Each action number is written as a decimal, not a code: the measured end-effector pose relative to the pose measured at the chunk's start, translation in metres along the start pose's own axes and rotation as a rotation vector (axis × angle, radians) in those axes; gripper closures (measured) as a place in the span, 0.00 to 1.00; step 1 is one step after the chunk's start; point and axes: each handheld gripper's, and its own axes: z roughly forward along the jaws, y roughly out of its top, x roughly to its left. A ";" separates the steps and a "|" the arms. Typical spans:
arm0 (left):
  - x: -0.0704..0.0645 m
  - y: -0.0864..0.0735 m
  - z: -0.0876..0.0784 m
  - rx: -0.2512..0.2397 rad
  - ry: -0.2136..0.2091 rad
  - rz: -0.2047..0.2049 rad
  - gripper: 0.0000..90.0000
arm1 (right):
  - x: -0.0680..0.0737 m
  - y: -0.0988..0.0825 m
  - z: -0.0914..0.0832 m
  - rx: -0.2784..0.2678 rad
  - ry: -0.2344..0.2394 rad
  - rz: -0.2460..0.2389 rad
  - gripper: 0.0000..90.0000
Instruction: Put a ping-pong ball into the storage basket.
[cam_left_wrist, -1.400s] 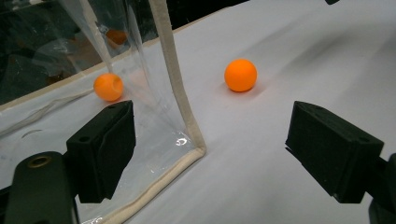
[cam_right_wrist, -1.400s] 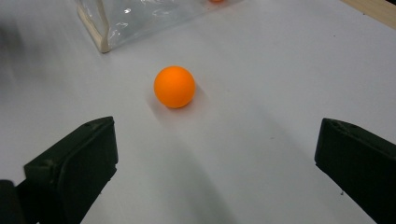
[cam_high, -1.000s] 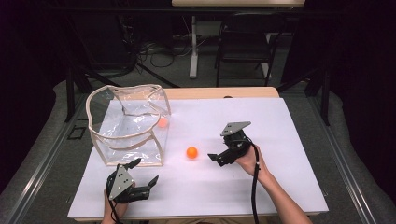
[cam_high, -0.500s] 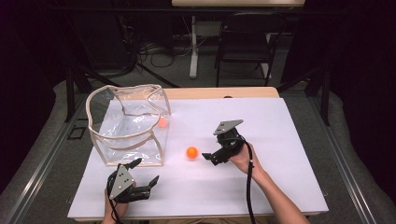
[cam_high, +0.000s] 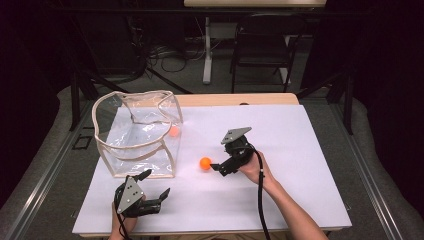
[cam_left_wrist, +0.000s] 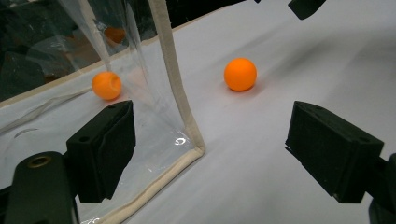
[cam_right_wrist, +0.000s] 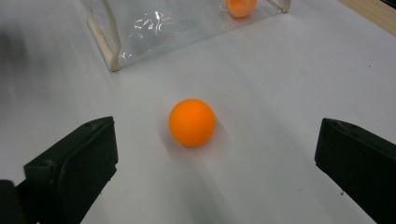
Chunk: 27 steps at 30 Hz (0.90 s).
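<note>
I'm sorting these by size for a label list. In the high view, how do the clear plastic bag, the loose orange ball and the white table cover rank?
1. White table cover
2. Clear plastic bag with beige trim
3. Loose orange ball on the cover

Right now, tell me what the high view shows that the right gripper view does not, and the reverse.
High view: the whole clear bag with its open top, the left gripper near the table's front edge, both forearms, and the chair and cables beyond the table.
Right gripper view: the right gripper up close, its jaws wide apart with the loose orange ball lying just ahead, between them.
Both: that ball on the white table, the bag's lower edge, and a second orange ball inside the bag.
</note>
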 end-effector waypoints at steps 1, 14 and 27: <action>0.000 0.000 0.000 0.000 0.000 0.002 0.18 | 0.000 0.000 0.001 0.005 0.001 0.002 0.00; -0.001 0.000 0.000 0.002 -0.002 0.004 0.18 | 0.000 0.002 0.017 0.021 0.020 -0.002 0.00; 0.001 0.000 0.000 0.007 -0.001 0.006 0.18 | 0.006 0.004 0.033 0.046 0.034 -0.047 0.00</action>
